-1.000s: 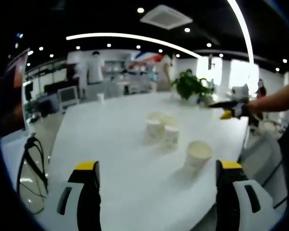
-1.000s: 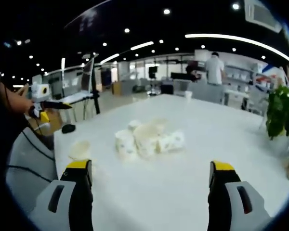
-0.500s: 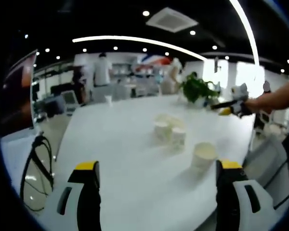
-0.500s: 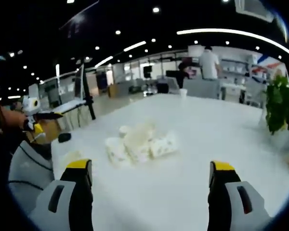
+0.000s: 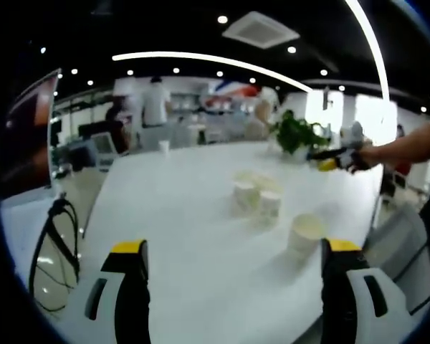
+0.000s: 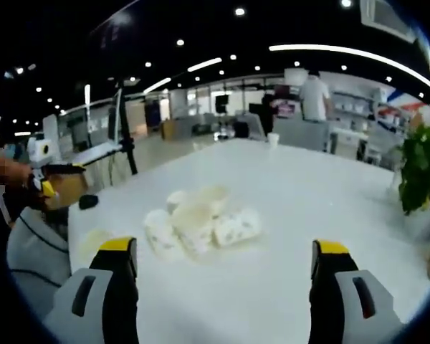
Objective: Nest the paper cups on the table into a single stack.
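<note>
Left gripper (image 5: 233,287) held low over the white surface (image 5: 179,236), jaws wide apart, empty. Right gripper (image 6: 226,287) likewise, jaws spread, nothing between them. Paper cups (image 6: 197,226) clustered mid-surface, well ahead of both: some upright, one cup on its side (image 6: 236,226), long axis across the view. Lone upright cup (image 5: 306,233) apart, mouth up. Potted plant (image 5: 297,134) at far edge

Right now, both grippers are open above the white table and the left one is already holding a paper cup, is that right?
Not quite. The left gripper holds nothing: in the left gripper view its fingers stand apart, short of the paper cups. The right gripper is open above the white table too.
</note>
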The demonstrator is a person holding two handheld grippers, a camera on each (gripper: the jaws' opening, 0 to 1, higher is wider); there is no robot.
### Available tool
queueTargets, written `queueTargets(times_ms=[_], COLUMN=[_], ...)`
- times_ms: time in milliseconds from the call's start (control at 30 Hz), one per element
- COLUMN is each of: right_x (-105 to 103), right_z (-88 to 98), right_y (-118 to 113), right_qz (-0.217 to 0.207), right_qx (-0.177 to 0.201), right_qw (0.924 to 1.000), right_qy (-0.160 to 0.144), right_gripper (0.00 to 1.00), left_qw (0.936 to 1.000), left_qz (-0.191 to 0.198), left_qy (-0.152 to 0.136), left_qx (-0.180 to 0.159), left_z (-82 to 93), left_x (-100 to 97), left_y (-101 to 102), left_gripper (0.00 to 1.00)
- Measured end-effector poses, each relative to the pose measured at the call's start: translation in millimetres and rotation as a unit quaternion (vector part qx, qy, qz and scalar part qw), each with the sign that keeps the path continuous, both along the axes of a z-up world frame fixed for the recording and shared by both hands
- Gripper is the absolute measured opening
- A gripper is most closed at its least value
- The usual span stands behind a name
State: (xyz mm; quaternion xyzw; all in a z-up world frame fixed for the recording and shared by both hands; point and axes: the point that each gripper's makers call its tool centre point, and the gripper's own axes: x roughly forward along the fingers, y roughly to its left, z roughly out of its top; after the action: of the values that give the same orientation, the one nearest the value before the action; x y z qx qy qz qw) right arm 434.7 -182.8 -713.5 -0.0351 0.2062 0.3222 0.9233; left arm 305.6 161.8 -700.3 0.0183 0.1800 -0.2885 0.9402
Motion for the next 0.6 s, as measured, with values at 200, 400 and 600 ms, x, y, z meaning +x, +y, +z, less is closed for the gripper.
queueTargets(times_ms=[200,400,600], right_x=[20.8,35.7,50.9], right_z=[3.1,1.6,-1.7], right_y=[1.3,6.4,11.1], right_qz=[-0.029,-0.029,-0.033], right_qx=[0.029,0.018,0.019], right_qw=[0.9989,0.9991,0.9987], right_qy=[0.023,0.025,0.034], right_gripper=[1.00,0.99,0.98], left_qw=[0.9999,0.9999,0.9999], left_qz=[-0.002,-0.004,-0.002], left_qy=[0.010,0.012,0.013], left_qx=[0.002,0.003,0.001], left_z=[-6.7,-8.7,-10.8], left_x=[-1.5,-1.6,-0.9], left_y=[-2.0,-2.5,-1.3], left_gripper=[1.00,1.00,1.00])
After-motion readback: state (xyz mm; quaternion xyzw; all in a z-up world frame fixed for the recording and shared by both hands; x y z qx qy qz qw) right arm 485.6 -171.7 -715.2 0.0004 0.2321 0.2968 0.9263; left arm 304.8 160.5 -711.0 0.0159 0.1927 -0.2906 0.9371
